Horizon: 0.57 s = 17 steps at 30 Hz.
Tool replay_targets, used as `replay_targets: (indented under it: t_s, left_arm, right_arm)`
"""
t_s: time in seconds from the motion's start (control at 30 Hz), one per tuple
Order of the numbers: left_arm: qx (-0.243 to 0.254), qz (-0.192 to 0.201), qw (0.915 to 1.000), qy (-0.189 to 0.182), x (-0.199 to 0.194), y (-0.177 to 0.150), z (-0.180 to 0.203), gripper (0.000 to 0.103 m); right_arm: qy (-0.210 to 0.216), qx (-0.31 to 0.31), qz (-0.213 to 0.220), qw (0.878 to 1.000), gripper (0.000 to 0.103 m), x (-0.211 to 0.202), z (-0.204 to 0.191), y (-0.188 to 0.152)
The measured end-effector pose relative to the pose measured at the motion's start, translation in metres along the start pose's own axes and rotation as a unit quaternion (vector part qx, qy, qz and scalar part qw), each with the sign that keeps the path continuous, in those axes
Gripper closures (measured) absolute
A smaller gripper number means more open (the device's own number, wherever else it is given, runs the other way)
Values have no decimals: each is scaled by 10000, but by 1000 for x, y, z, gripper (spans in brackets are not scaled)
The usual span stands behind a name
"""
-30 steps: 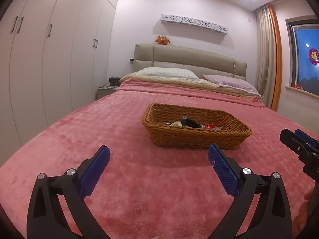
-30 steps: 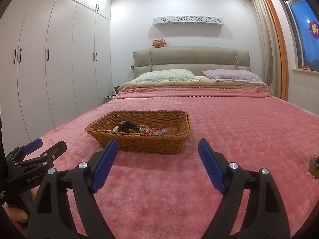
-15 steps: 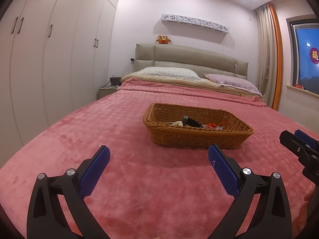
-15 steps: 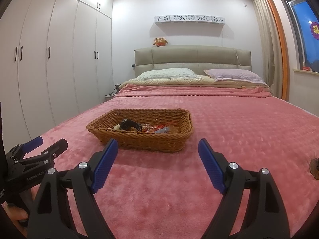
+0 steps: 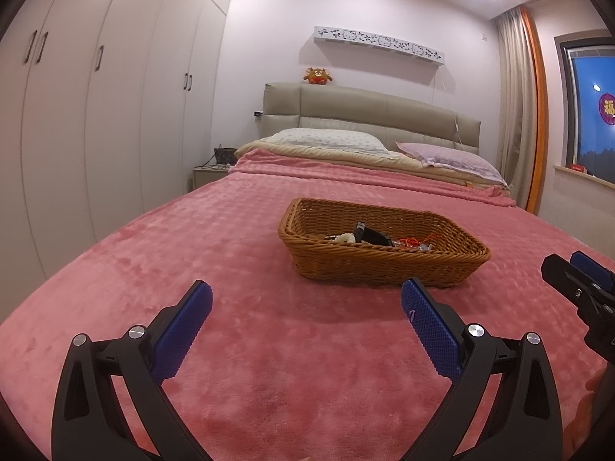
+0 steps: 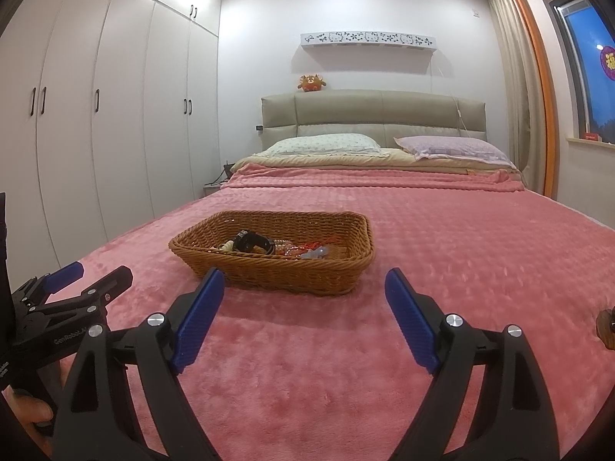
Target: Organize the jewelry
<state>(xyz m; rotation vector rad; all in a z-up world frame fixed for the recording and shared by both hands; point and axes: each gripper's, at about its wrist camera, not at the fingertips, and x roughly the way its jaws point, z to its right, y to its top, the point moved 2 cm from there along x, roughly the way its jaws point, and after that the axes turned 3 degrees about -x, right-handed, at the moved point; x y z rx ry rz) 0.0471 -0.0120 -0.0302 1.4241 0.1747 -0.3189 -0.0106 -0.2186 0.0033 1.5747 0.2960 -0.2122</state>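
Now I'm holding my left gripper [image 5: 305, 305] and right gripper [image 6: 303, 294] spread wide and empty, low in frame — ready to reach; the jewelry [image 6: 276, 247] is lying heaped in the wicker basket [image 6: 269, 274], mid-frame on the bed [image 6: 461, 249].

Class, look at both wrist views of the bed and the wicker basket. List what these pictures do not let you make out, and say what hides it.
1. Basket contents: in both views the near wall hides most of the jewelry; pieces are too small to identify.
2. Brown object, right wrist view: cut off by the frame edge.
3. Right tool, left wrist view: cut off at the edge, so its opening is unreadable there.
4. Nightstand items: too small.
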Motion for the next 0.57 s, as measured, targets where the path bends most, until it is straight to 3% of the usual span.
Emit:
replay_targets:
  t_s: [0.57]
  left_arm:
    - [-12, 39, 10000, -49, -4, 4, -2, 7]
  right_arm:
    - [17, 4, -13, 10000, 22, 2, 2, 0]
